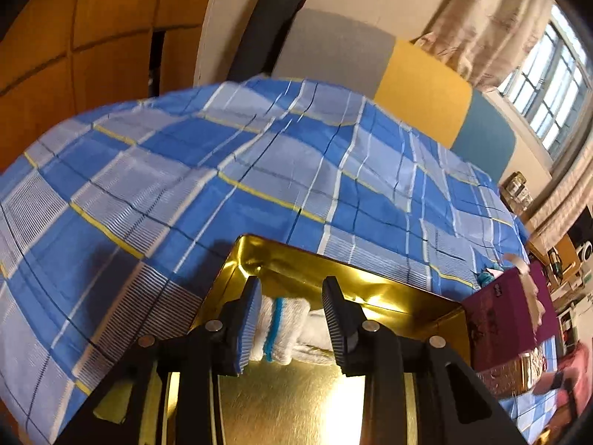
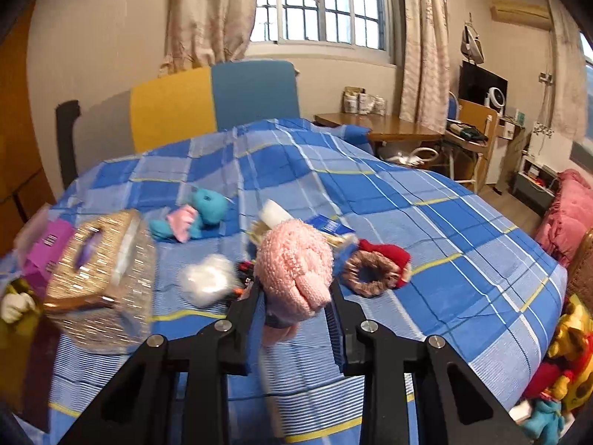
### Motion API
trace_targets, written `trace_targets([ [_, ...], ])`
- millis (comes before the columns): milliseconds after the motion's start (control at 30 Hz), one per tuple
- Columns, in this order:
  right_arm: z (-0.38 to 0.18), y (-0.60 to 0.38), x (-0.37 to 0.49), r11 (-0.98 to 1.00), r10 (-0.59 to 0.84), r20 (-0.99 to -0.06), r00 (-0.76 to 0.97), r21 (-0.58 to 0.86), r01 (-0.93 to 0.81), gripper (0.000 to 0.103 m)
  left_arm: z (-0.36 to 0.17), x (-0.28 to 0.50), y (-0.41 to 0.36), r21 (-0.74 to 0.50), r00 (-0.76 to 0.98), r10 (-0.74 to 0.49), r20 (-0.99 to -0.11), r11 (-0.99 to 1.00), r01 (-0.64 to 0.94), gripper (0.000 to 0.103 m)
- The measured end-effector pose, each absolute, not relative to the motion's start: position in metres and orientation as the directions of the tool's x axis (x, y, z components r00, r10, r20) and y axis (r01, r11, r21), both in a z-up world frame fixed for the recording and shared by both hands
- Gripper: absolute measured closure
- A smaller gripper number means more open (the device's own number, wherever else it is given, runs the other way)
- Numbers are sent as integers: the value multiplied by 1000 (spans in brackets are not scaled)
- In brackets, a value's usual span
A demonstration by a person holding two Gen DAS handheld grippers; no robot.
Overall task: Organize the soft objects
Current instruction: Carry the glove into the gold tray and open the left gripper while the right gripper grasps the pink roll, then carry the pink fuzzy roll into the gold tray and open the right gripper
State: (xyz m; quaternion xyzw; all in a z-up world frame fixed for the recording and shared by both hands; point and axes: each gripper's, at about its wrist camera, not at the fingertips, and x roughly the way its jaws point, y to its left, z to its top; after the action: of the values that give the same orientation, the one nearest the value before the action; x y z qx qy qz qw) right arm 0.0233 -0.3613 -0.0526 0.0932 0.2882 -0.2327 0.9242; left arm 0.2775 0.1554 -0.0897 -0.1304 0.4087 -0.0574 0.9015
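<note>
In the left wrist view my left gripper (image 1: 292, 315) is over a gold tin tray (image 1: 389, 296) on the blue plaid bed. A rolled white cloth with a blue stripe (image 1: 281, 328) lies between its fingers, touching the left pad; the jaws stand wide. In the right wrist view my right gripper (image 2: 296, 319) is shut on a pink knitted soft toy (image 2: 294, 270), held above the bed. A teal plush (image 2: 202, 211), a white soft lump (image 2: 209, 278) and a brown ring with a red knitted piece (image 2: 374, 265) lie on the bed beyond.
A glittery tissue box (image 2: 100, 278) and a purple box (image 2: 48, 248) stand at the left; the purple box also shows in the left wrist view (image 1: 507, 319). A desk (image 2: 381, 128), pink cushion (image 2: 567, 218) and yellow toys (image 2: 570, 363) are at the right.
</note>
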Motion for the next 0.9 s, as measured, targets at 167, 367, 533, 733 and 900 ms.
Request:
trace_targets([
  [167, -16, -315, 24, 928, -279, -515, 811, 74, 366, 73, -82, 234, 155, -287, 697, -219, -683, 958, 20, 69],
  [367, 15, -216, 54, 980, 25, -486, 874, 183, 74, 72, -101, 182, 152, -326, 671, -267, -692, 945, 39, 69],
  [533, 2, -127, 101, 974, 209, -542, 814, 188, -125, 72, -114, 152, 152, -313, 646, -265, -716, 949, 42, 69],
  [733, -53, -63, 160, 965, 263, -696, 668, 182, -190, 72, -113, 131, 158, -284, 648, -258, -717, 956, 67, 69],
  [900, -99, -46, 205, 966, 260, -821, 508, 210, -154, 71, -114, 124, 171, -295, 649, -256, -716, 954, 51, 69],
])
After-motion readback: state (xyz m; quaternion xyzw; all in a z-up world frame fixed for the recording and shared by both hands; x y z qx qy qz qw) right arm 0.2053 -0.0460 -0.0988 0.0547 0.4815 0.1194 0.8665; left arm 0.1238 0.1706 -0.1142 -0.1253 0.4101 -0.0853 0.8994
